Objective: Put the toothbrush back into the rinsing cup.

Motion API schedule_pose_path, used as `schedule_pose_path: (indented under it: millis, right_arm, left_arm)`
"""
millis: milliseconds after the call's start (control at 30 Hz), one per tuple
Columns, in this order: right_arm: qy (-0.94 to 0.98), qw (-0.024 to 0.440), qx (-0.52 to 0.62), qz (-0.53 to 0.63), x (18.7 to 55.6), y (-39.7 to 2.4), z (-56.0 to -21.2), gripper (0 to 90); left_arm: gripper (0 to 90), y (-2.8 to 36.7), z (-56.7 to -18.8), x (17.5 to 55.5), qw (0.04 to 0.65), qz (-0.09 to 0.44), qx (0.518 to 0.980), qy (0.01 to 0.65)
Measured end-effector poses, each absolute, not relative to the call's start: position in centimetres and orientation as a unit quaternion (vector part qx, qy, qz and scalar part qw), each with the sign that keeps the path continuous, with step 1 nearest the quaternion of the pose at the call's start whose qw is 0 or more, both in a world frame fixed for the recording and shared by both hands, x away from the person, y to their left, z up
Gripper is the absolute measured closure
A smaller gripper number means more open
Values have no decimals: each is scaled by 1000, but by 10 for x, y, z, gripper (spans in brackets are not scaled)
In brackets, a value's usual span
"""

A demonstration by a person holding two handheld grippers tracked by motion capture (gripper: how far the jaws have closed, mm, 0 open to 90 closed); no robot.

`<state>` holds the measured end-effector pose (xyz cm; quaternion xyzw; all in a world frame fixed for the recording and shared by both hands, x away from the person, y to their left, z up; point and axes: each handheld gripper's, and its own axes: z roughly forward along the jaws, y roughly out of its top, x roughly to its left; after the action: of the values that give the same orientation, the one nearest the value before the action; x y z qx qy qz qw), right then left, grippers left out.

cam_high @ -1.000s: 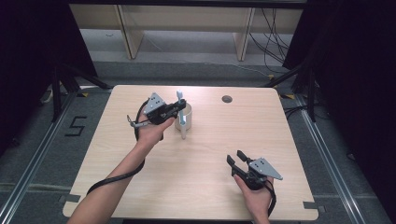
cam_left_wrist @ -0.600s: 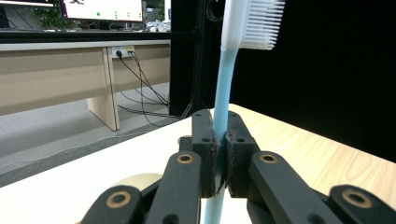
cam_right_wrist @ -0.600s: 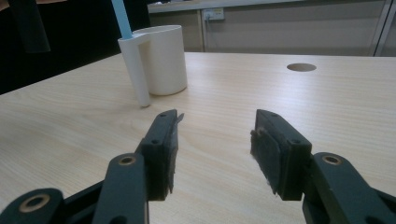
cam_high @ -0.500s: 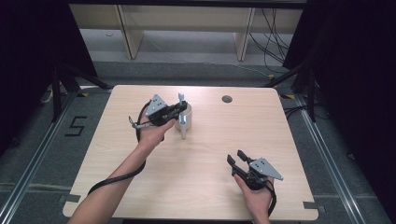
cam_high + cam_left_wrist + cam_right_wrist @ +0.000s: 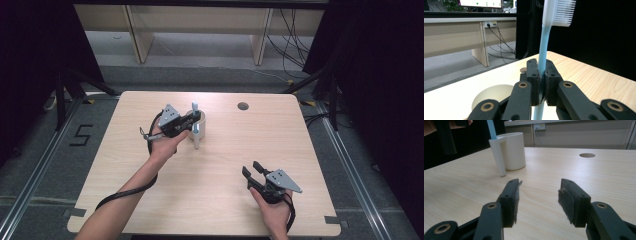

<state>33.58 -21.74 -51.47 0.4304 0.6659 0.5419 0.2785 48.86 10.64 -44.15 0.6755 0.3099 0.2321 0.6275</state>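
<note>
A pale wooden desk [image 5: 210,200] stands among dark curtains, with one round cable hole [image 5: 243,106] near its far edge. One white cup [image 5: 511,151] sits on the desk's far left part. The left gripper [image 5: 541,82] has its jaws clamped on one blue toothbrush [image 5: 543,50], held upright above the cup, bristles up. The right gripper [image 5: 537,200] rests near the front right, jaws spread wide with nothing between them.
</note>
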Motion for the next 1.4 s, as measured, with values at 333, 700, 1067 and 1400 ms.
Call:
schedule_pose_path:
  millis: [333, 700, 1067, 1400]
  right_arm:
    - [664, 278, 424, 550, 337, -217, -515, 509]
    - [664, 278, 424, 549, 337, -217, -515, 508]
    - [660, 275, 421, 557, 338, -216, -516, 508]
    - [661, 276, 420, 558, 338, -216, -516, 507]
  left_arm:
    - [848, 105, -451, 489, 626, 231, 676, 312]
    - [848, 105, -458, 489, 626, 230, 676, 315]
    - [846, 104, -464, 490, 623, 229, 678, 318]
    - [845, 103, -467, 490, 621, 226, 679, 321]
